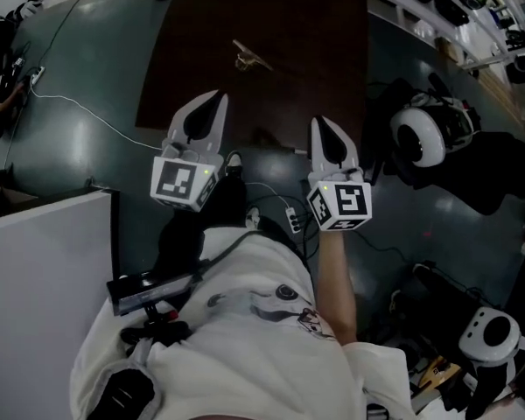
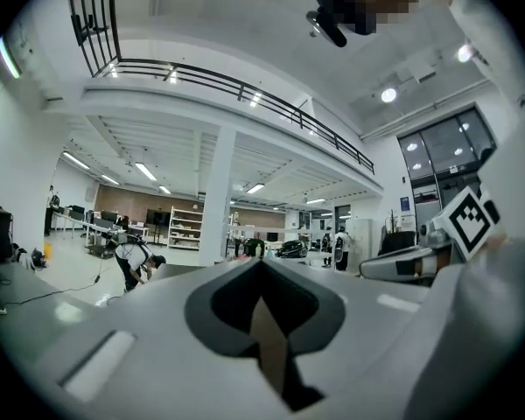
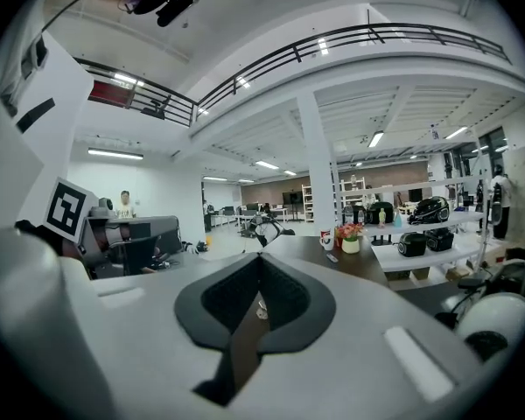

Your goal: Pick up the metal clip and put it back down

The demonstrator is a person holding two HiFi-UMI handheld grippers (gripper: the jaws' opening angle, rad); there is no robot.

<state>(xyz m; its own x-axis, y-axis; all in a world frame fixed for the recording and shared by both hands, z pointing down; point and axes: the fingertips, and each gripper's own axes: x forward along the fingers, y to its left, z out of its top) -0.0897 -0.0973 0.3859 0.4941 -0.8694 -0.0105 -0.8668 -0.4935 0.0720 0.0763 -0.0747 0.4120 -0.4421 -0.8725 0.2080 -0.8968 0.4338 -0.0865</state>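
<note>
two closed, empty: left gripper (image 1: pixel 212 100), right gripper (image 1: pixel 324 122); metal clip (image 1: pixel 249 58) on table (image 1: pixel 332 42) well ahead.

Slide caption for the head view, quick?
Both shut: left gripper and right gripper at the near edge of the dark table; metal clip lies beyond, untouched.

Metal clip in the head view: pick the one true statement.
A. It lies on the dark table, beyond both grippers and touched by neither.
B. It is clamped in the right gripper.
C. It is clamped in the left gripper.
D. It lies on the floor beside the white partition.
A: the metal clip lies on the dark table, well ahead of the left gripper and the right gripper, both shut on nothing.
</note>
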